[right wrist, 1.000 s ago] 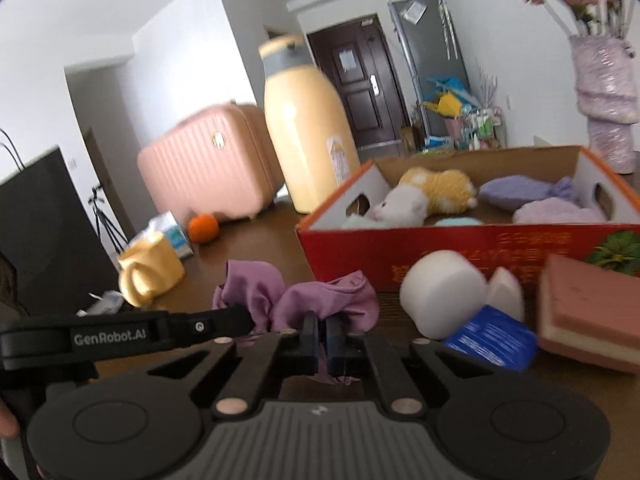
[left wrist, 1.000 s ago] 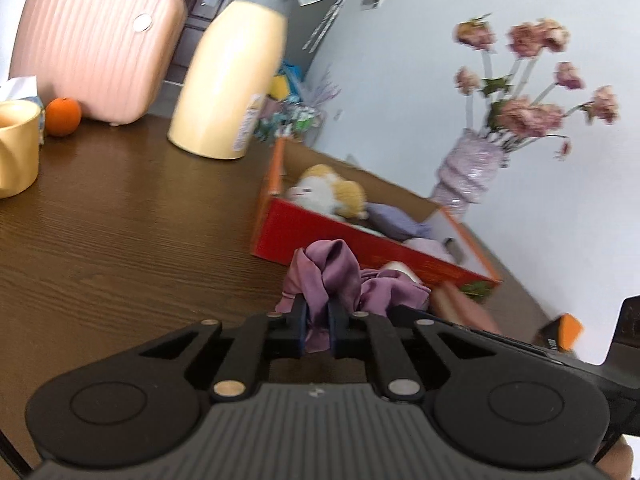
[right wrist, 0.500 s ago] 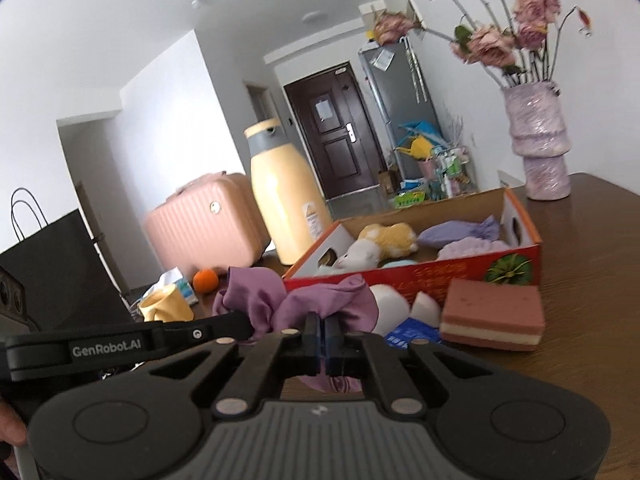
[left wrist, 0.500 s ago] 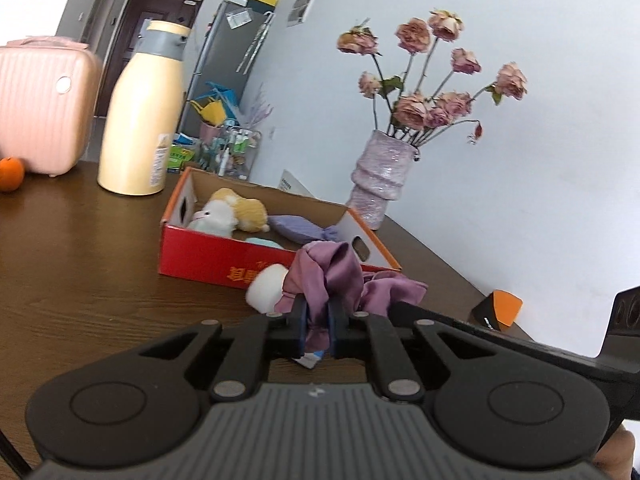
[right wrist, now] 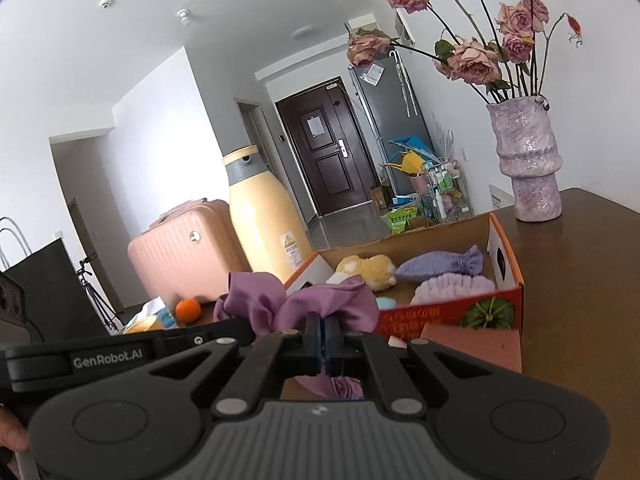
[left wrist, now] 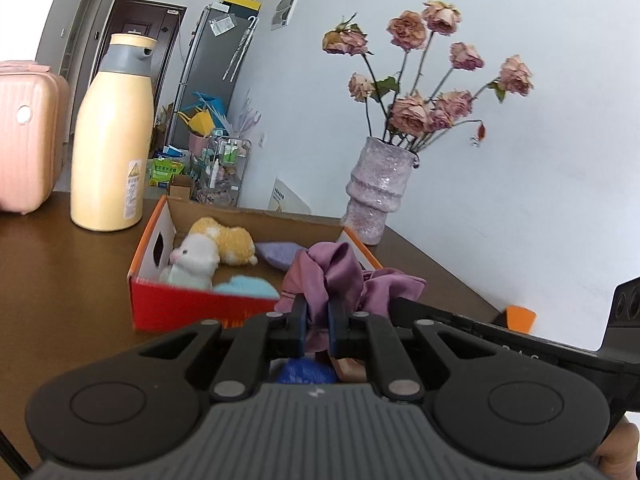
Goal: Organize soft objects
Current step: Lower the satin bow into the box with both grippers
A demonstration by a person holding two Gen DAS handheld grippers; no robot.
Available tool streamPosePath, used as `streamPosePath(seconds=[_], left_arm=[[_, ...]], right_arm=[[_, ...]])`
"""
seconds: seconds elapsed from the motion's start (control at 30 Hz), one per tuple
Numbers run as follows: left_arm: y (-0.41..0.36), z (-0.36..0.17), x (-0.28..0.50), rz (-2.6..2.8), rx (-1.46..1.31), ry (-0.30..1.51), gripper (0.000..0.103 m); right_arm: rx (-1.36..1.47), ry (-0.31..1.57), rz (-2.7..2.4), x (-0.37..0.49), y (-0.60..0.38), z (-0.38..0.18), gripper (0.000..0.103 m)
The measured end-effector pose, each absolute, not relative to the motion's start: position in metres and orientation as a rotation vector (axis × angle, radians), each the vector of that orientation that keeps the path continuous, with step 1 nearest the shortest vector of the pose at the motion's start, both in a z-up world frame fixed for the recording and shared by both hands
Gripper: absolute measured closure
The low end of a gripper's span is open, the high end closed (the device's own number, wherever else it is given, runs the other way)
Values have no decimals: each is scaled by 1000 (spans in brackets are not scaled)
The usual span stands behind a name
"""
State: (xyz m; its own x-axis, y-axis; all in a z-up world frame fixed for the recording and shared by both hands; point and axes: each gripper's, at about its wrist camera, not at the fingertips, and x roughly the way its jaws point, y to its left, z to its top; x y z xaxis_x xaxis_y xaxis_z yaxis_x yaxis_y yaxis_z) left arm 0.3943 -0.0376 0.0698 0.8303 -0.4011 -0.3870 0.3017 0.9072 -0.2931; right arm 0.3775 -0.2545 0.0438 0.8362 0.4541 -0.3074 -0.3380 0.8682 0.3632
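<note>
Both grippers hold the same purple cloth (left wrist: 340, 272) above the brown bench (left wrist: 60, 272), just in front of the red cardboard box (left wrist: 192, 306). The left gripper (left wrist: 318, 322) has its fingers pinching a fold of the cloth, and the right gripper (right wrist: 322, 336) has its fingers pressed together on another fold. The cloth is bunched between the two grippers. Inside the box lie a white and yellow plush toy (left wrist: 208, 254), a light blue soft thing (left wrist: 246, 286) and a lilac pouch (right wrist: 440, 266). A pink sponge (right wrist: 472, 344) rests on the bench, touching the front wall of the box.
</note>
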Motion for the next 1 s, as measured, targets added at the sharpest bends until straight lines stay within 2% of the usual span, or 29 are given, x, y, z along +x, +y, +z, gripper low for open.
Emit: streamPosePath(seconds=[0.43, 0.67, 0.8, 0.83, 0.9, 1.0], left_arm=[[-28, 43, 556, -302, -271, 594, 93], [-33, 18, 610, -272, -162, 680, 91], [-40, 7, 613, -249, -90, 702, 86], [-40, 7, 612, -252, -79, 693, 80], [-39, 8, 611, -247, -71, 683, 75], [-32, 10, 609, -240, -82, 680, 68]], right_arm=[[300, 521, 422, 542, -243, 36, 101], [281, 638, 389, 613, -230, 14, 101], [241, 693, 349, 629, -220, -5, 100], [213, 711, 331, 633, -215, -9, 100], [172, 731, 300, 637, -208, -15, 95], [126, 751, 284, 640, -197, -19, 95]])
